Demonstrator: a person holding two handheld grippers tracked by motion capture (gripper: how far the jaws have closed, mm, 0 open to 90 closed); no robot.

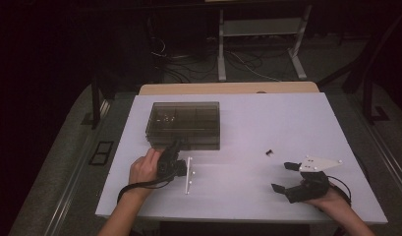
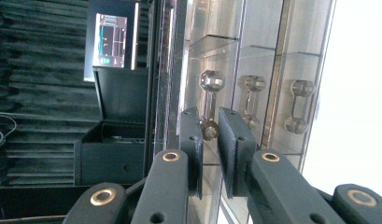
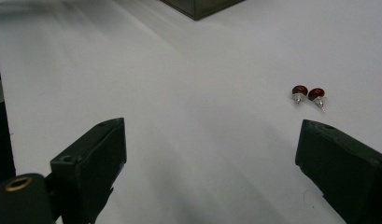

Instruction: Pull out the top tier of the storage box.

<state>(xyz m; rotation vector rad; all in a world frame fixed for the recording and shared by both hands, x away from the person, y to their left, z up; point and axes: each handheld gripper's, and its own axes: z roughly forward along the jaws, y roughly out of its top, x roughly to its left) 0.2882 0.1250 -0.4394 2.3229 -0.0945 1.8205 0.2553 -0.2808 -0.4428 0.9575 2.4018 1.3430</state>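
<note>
The pair of earrings [image 3: 309, 97] lay on the white table [image 1: 287, 123] ahead of the right gripper [image 3: 212, 163] and off toward one jaw's side rather than centred in the gap; in the high view they were a small dark speck [image 1: 270, 153] just beyond and to the left of that gripper [image 1: 283, 177], well apart from the left gripper [image 1: 175, 152]. The right hand was clearly the nearer one, so any pick would probably call for a short shift sideways and forward first. The two studs sat side by side, touching or nearly so, each a round dark-red bead with a short silvery post pointing down toward the camera. The right gripper's jaws stood wide apart and held nothing. The left gripper [image 2: 209, 135] had its jaws nearly closed around a small metal knob [image 2: 210, 129] at the front edge of the smoky transparent box [image 1: 184, 125], whose compartments showed behind it; whether it actually pinched the knob could not be told.
</note>
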